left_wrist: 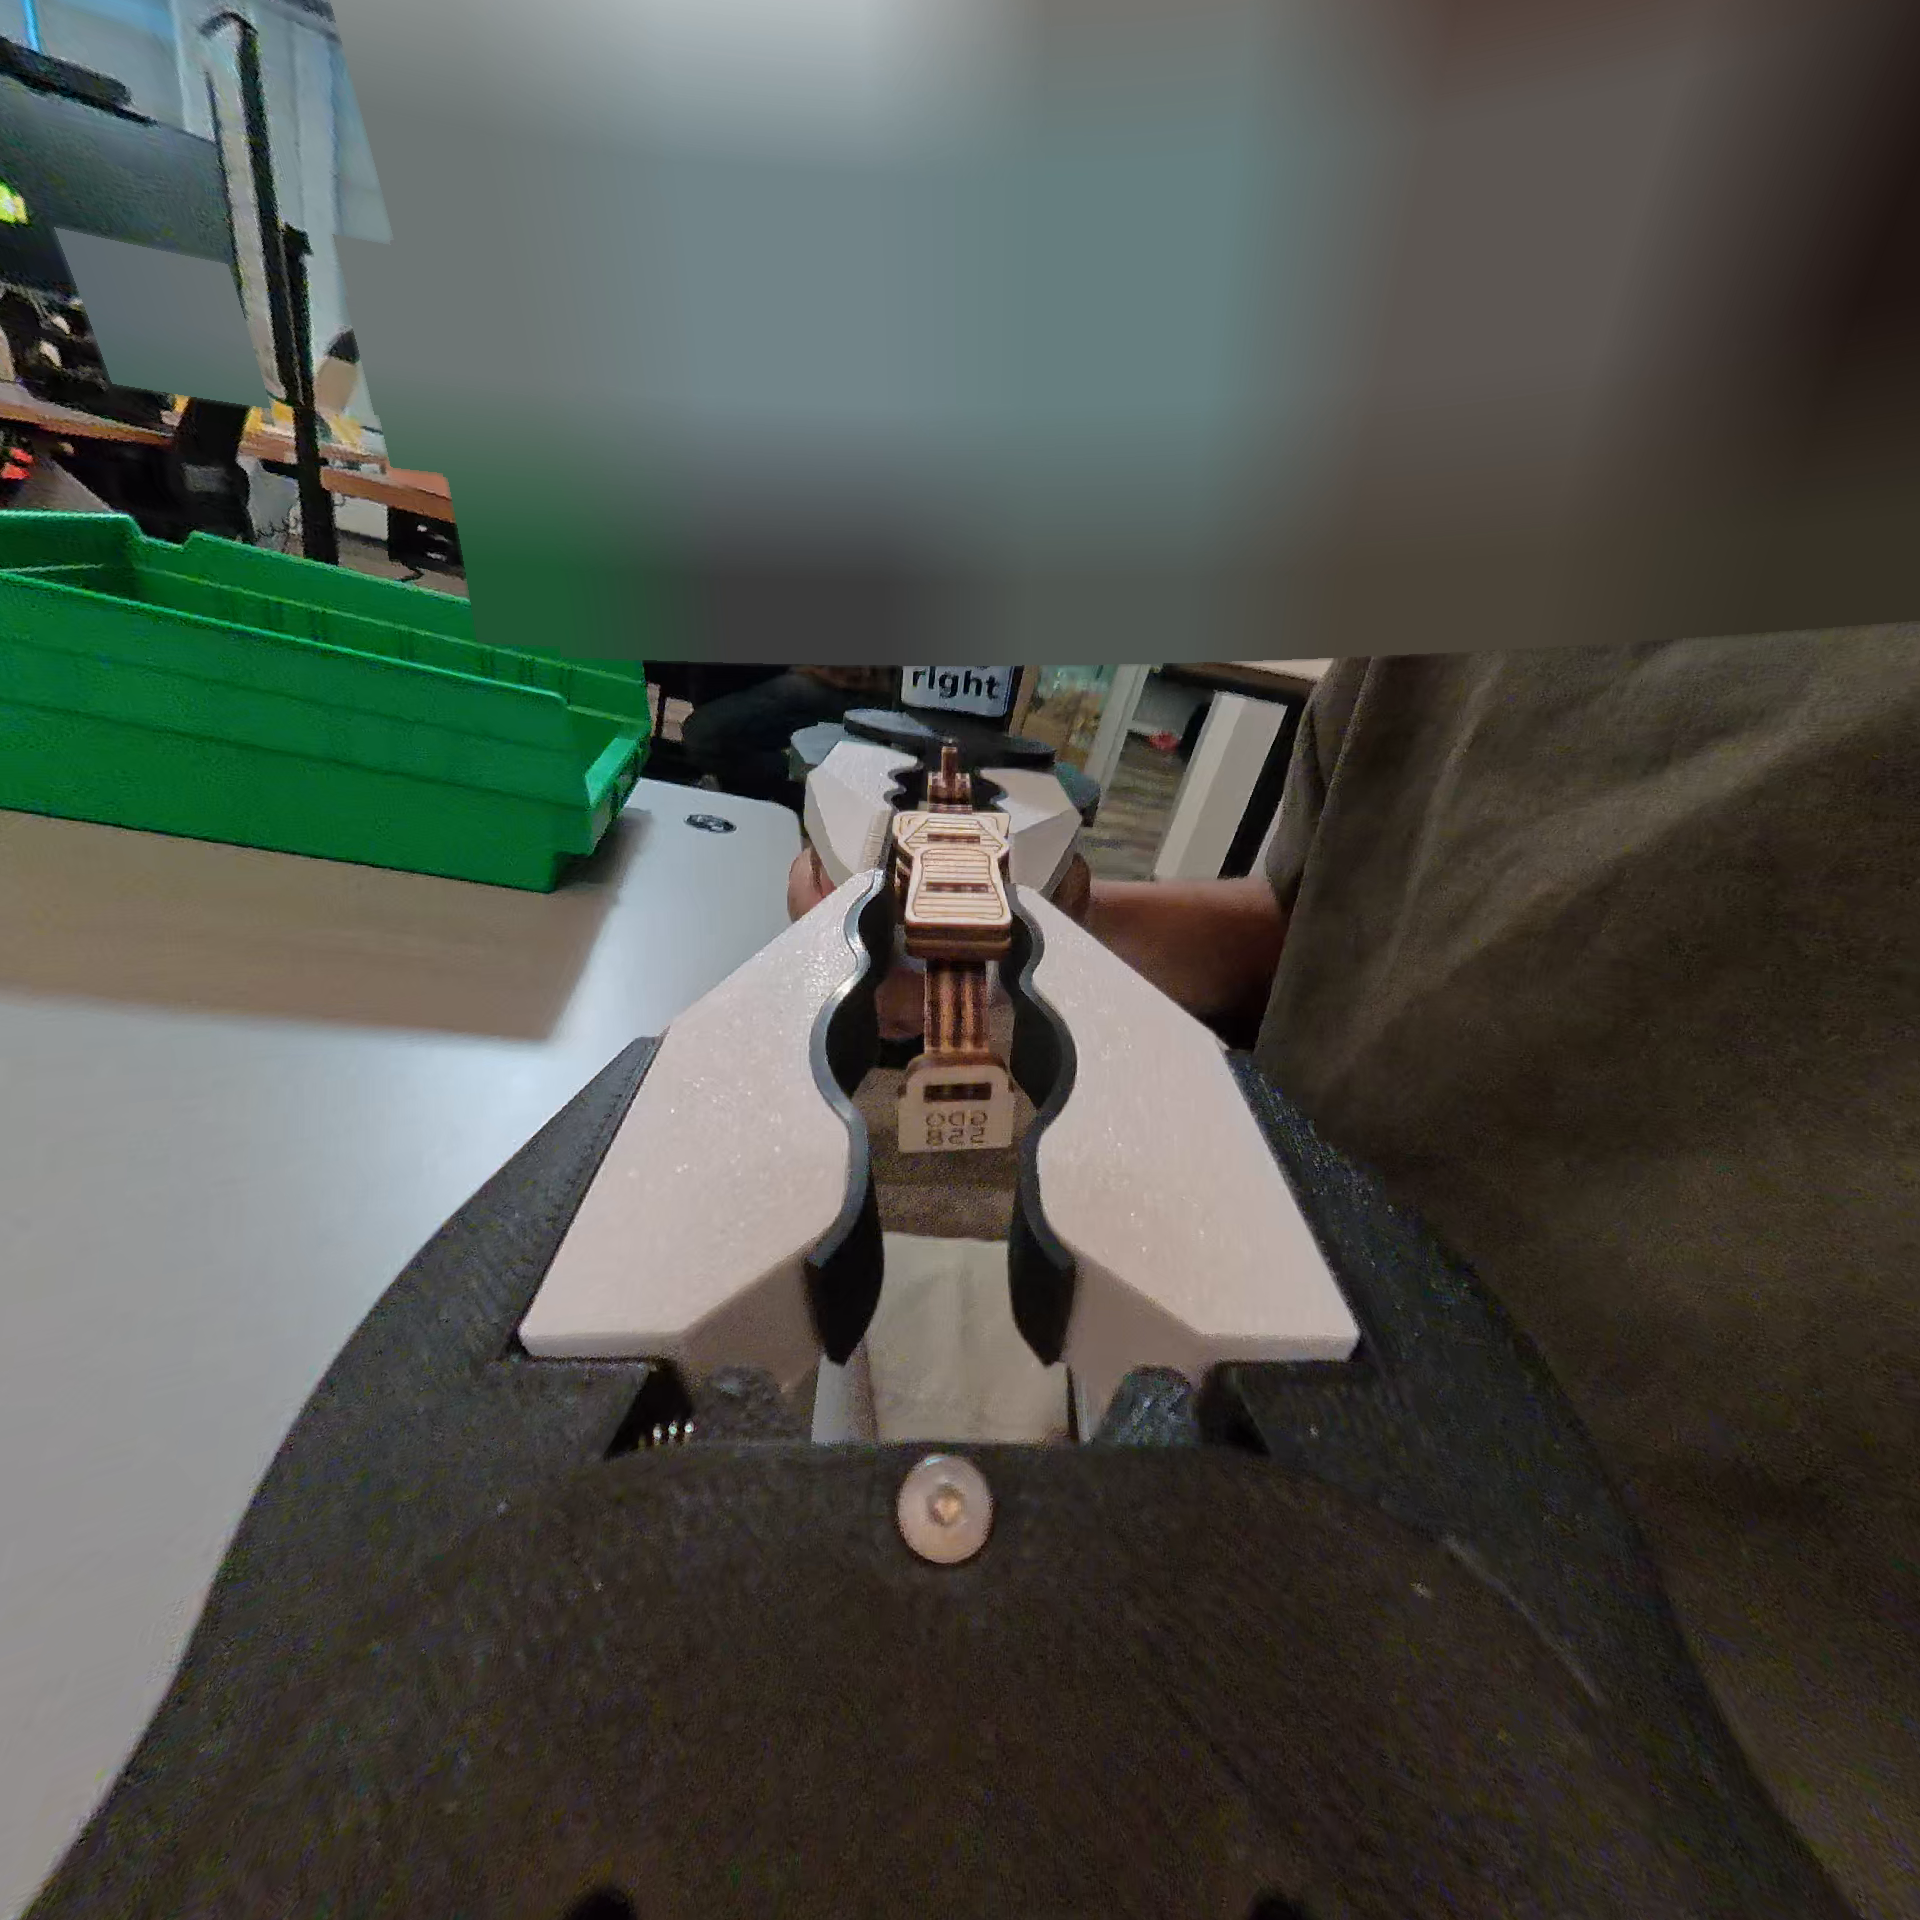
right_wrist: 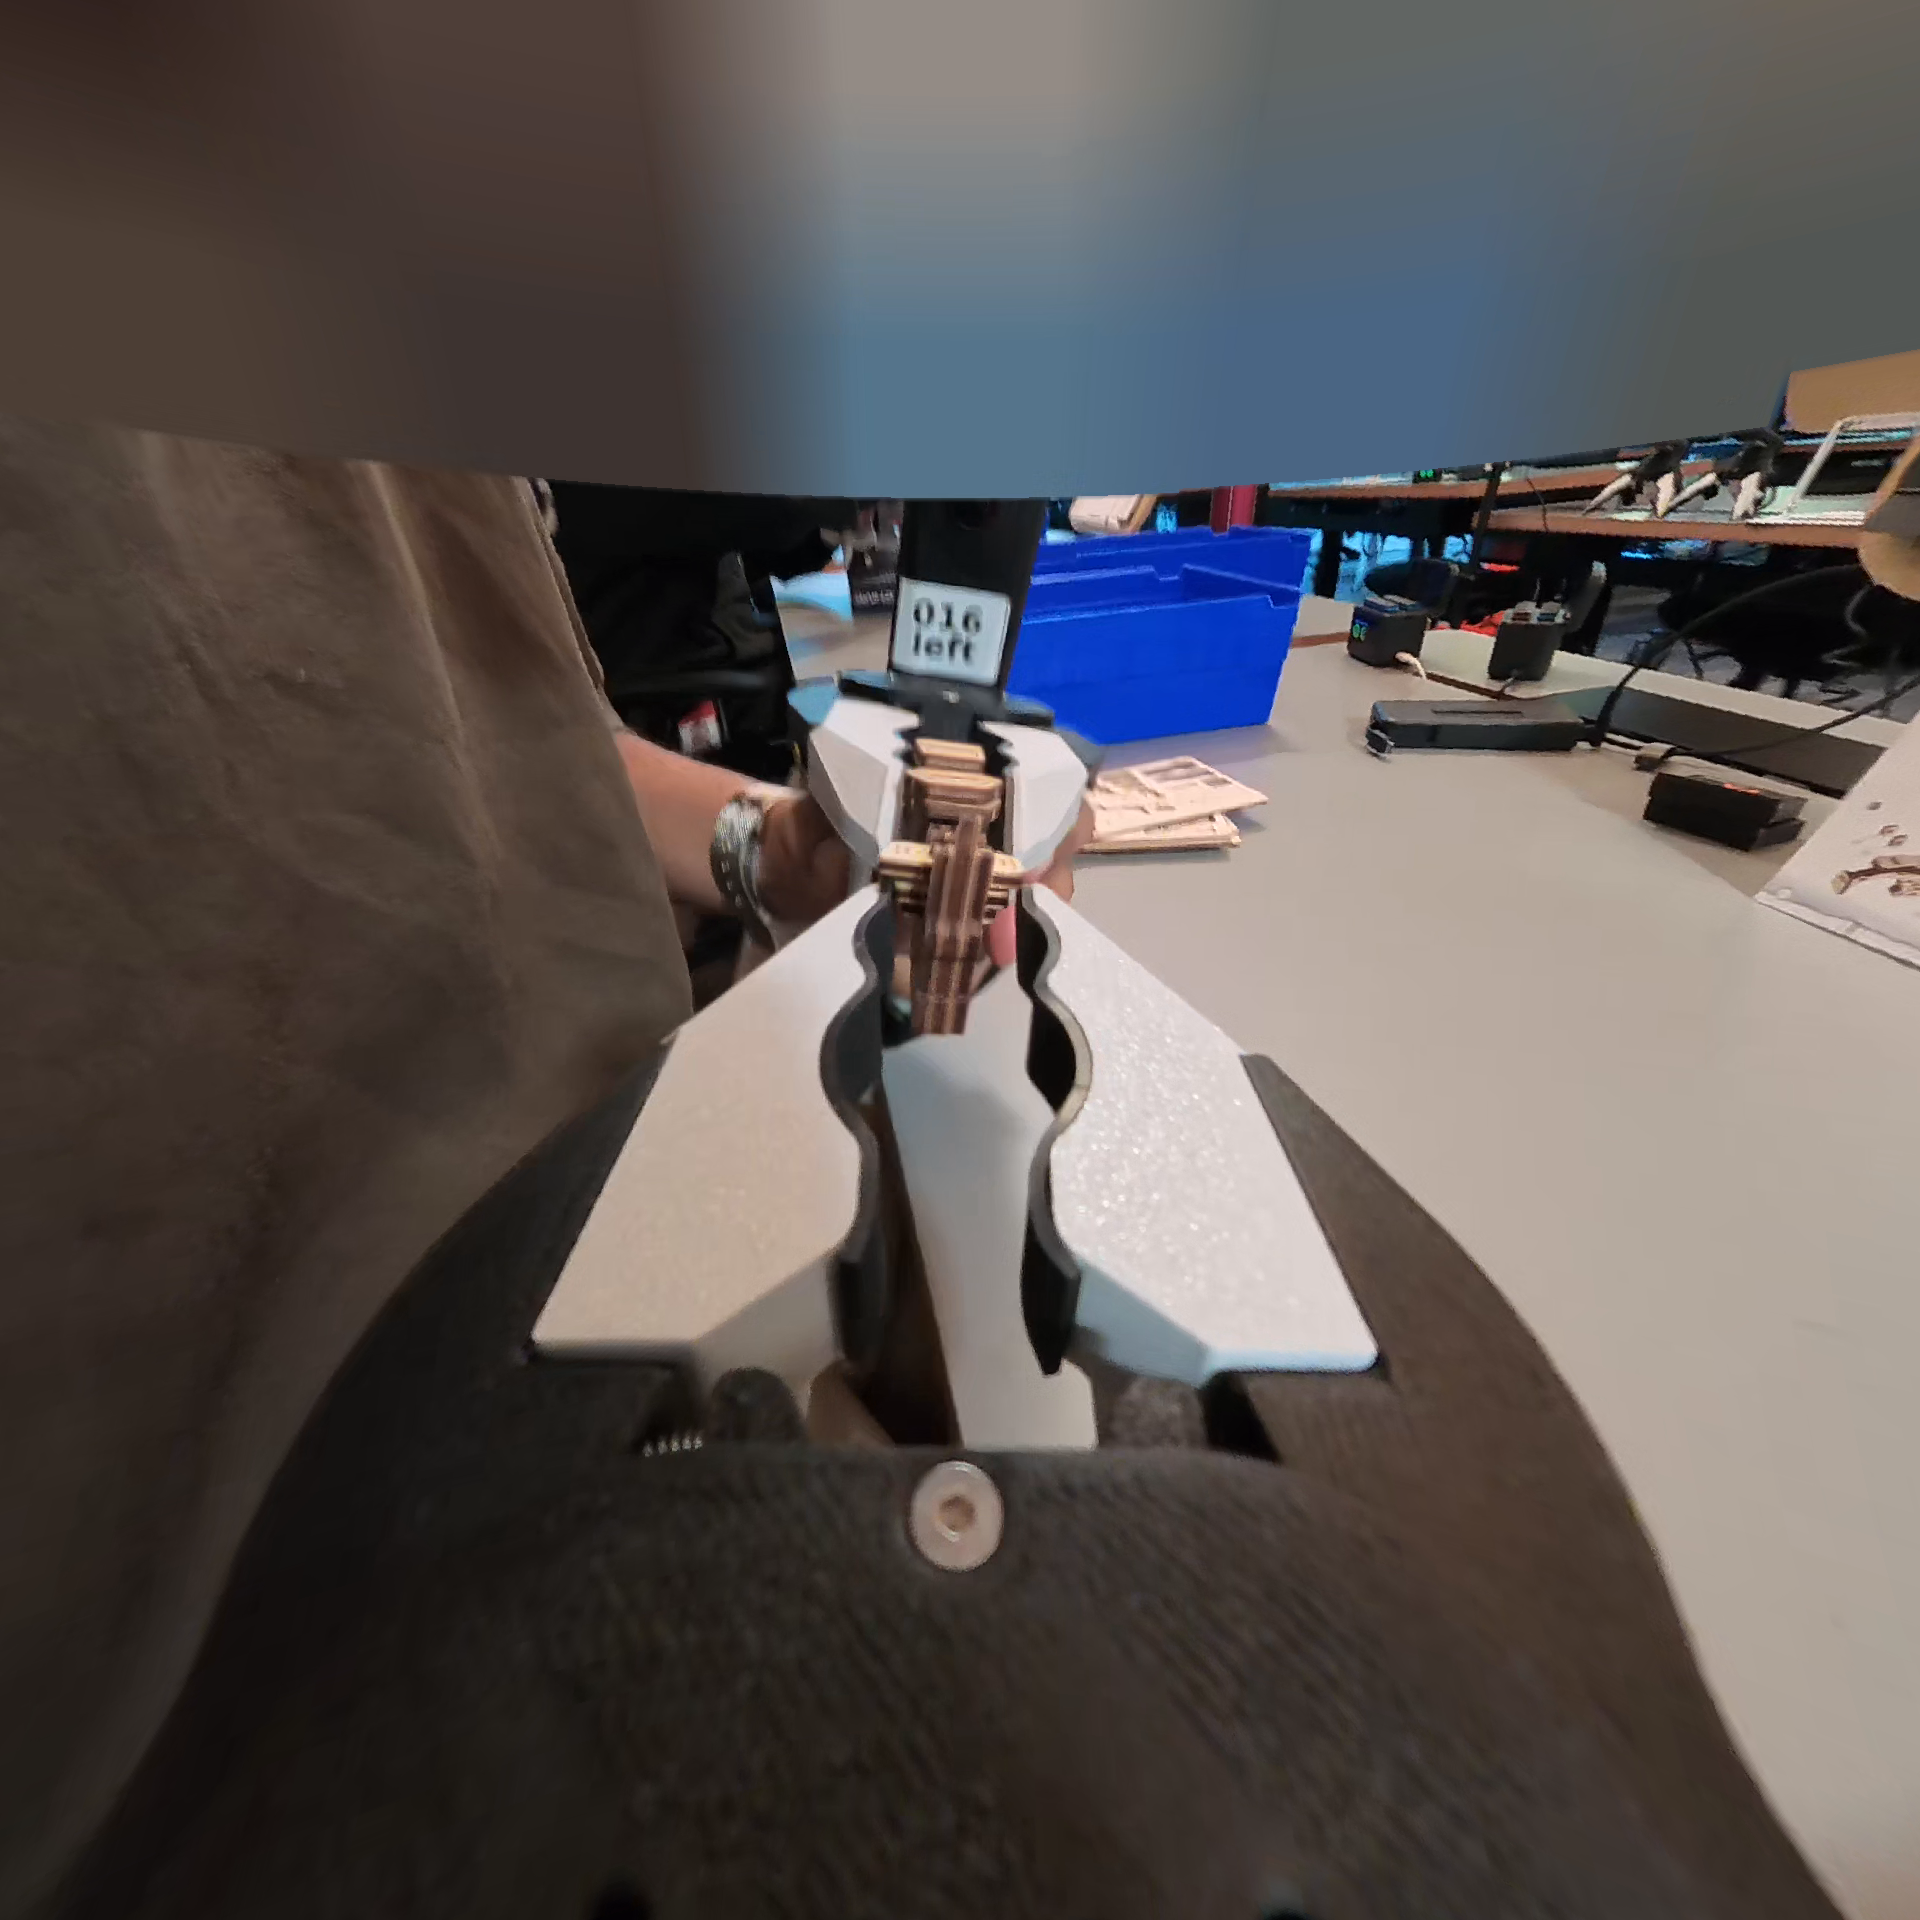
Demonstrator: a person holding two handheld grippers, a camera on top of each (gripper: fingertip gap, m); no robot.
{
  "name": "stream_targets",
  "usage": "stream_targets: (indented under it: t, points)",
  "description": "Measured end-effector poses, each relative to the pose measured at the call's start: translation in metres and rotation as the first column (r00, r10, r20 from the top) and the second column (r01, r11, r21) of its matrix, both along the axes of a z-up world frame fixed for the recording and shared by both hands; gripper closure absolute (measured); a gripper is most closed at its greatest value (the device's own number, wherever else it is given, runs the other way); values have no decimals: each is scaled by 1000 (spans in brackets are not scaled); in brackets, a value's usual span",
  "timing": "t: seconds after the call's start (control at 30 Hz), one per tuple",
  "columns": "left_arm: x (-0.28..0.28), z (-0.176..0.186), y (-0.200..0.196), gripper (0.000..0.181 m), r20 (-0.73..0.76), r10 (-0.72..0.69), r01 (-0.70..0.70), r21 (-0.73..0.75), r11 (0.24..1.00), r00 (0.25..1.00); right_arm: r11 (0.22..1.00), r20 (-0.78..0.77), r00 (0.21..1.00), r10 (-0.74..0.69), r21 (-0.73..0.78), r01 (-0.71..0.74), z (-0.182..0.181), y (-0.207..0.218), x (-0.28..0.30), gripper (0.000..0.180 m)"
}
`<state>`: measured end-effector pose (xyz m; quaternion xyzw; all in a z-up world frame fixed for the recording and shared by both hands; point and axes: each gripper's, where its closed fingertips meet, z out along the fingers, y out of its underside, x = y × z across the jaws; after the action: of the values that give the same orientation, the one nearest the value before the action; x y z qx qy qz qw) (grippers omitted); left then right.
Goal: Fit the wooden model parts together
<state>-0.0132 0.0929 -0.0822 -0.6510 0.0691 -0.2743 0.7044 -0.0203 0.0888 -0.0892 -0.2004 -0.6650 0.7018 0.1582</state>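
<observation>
Left wrist view, layered plywood model (left_wrist: 954, 904), clamped, left hand-held gripper (left_wrist: 951, 914)

We see a pale grey counter (right_wrist: 1455, 987). On it sit a green bin (left_wrist: 312, 717) at one end, a blue bin (right_wrist: 1164, 644), a stack of flat wooden sheets (right_wrist: 1169, 805) just before the blue one, and black devices (right_wrist: 1475, 722) with cables toward the far edge.

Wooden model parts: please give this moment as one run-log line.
left gripper: shut on laser-cut wooden model parts | right gripper: shut on same | held above grey table
</observation>
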Motion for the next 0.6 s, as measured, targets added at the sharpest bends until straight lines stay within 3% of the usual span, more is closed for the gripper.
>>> stream_targets:
  t: [0.3,0.6]
  points:
    - [-2,12,1,165,183,-23,15,42,999,983,979,51,997,53,-201,-42,18,3,2,158]
    - [-2,13,1,164,210,-18,9,47,999,978,970,71,996,52,-242,-33,21,4,1,161]
